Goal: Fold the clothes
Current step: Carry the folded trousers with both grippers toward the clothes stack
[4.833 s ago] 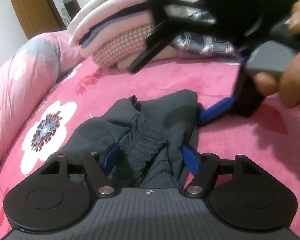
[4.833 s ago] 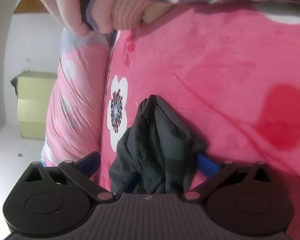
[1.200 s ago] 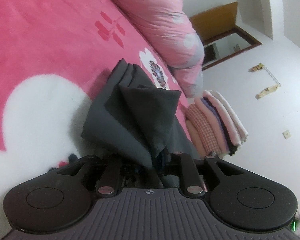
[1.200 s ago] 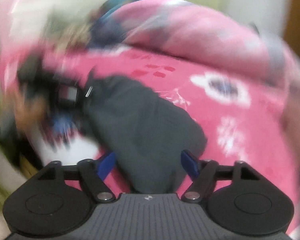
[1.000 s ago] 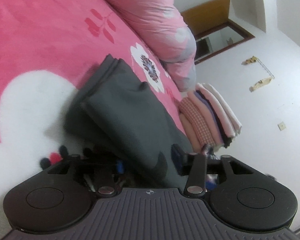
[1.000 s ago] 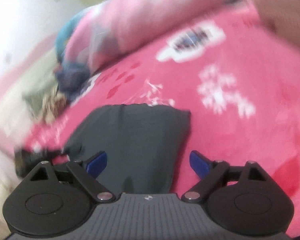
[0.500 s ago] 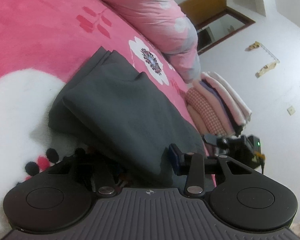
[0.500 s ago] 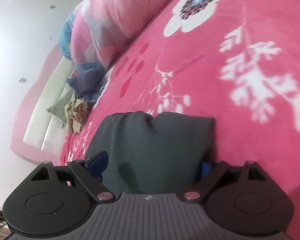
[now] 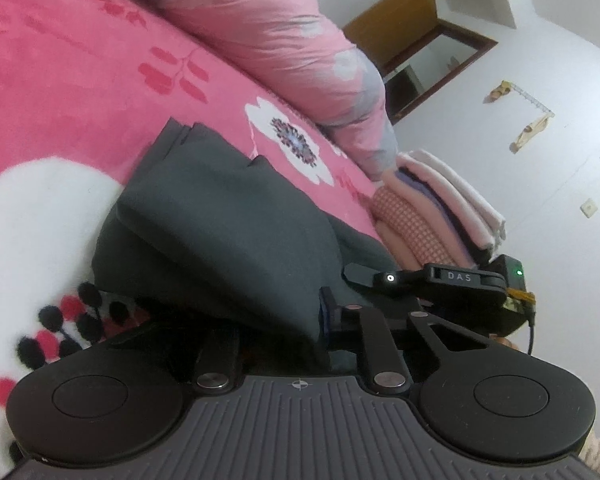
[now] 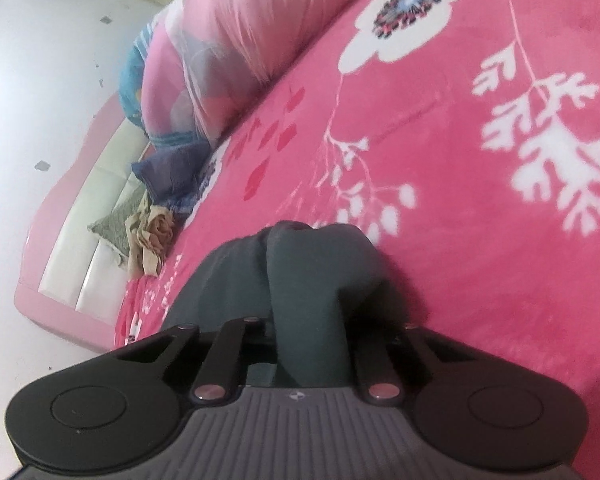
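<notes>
A folded dark grey garment [image 9: 220, 236] lies on the pink flowered blanket [image 9: 60, 92]. My left gripper [image 9: 276, 320] has closed on the garment's near edge; its fingers are mostly buried in the cloth. In the right wrist view the same garment [image 10: 300, 280] bunches up between the jaws of my right gripper [image 10: 308, 336], which is shut on it. The right gripper's body also shows in the left wrist view [image 9: 440, 280], at the garment's right end.
A stack of folded clothes [image 9: 432, 204] sits beyond the garment by the white wall. A rolled pink quilt [image 9: 280, 36] runs along the far side of the bed. Crumpled clothes [image 10: 152, 232] and a headboard [image 10: 88, 216] lie at the other end.
Both grippers have closed on the garment: they stood open around it half a second ago. The cloth now bunches up in the right gripper.
</notes>
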